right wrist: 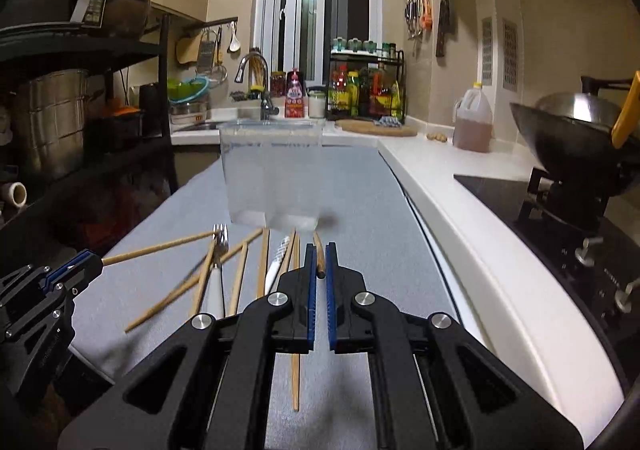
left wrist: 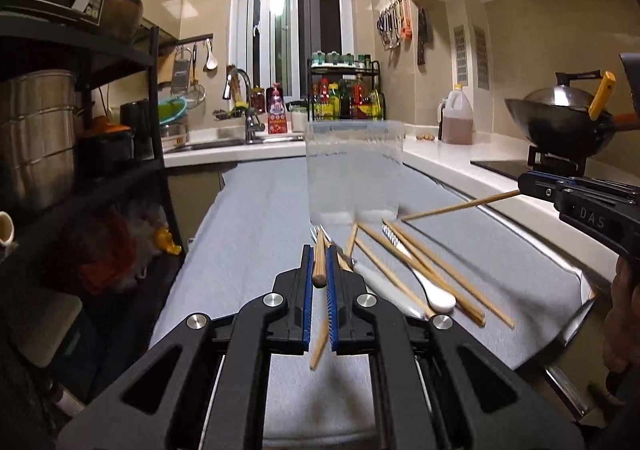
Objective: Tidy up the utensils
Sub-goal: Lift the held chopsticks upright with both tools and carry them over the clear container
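My left gripper (left wrist: 319, 250) is shut on a wooden chopstick (left wrist: 319, 266) that points forward toward a clear plastic container (left wrist: 354, 170). My right gripper (right wrist: 320, 250) is shut on another chopstick (right wrist: 319, 250), also aimed at the container (right wrist: 272, 178). Each gripper shows in the other view, lifted above the cloth: the right gripper (left wrist: 524, 184) with its chopstick (left wrist: 460, 206), the left gripper (right wrist: 94, 264) with its chopstick (right wrist: 160, 248). On the grey cloth (left wrist: 248, 230) lie several loose chopsticks (left wrist: 436, 278), a white-handled fork (right wrist: 216, 274) and a white-handled spoon (left wrist: 438, 300).
A white counter (right wrist: 460, 210) runs along the right with a black hob (right wrist: 520, 202), a wok (right wrist: 572, 138) and an oil jug (right wrist: 474, 122). Black shelving (left wrist: 100, 170) with pots stands on the left. The sink and tap (left wrist: 248, 110) are behind the container.
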`<state>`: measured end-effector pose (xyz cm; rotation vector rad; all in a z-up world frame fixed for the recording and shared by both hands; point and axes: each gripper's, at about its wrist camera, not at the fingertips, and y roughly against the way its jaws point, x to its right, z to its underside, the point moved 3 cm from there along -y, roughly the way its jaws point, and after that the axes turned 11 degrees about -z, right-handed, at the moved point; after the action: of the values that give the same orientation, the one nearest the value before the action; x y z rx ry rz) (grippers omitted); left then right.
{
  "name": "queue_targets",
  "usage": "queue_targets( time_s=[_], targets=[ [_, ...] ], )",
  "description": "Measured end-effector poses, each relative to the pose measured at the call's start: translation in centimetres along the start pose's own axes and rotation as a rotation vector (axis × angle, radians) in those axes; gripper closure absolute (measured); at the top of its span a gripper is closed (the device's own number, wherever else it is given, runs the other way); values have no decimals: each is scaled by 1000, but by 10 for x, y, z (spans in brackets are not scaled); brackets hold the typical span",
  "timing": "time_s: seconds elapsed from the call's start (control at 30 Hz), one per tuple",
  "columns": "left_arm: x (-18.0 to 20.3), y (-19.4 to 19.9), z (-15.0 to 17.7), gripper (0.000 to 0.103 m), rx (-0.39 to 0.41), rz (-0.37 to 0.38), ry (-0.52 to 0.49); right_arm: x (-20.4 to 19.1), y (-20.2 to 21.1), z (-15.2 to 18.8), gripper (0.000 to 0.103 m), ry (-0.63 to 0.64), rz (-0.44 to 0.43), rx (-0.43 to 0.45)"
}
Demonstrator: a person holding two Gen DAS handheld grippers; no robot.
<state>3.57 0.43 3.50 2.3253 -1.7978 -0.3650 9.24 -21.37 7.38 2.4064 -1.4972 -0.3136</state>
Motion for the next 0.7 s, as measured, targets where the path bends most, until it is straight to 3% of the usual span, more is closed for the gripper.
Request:
queue_targets(
  time_s=[0.13, 0.43, 0.7],
  targets=[
    [-7, -6, -30, 97, 41, 5, 8, 1, -2, -31, 99, 6, -12, 20],
    [-30, -43, -98, 97, 44, 24, 49, 10, -28, -115, 99, -15, -47, 29],
    [-44, -79, -159, 97, -69, 40, 80, 21, -48, -170, 99, -67, -87, -4]
  ],
)
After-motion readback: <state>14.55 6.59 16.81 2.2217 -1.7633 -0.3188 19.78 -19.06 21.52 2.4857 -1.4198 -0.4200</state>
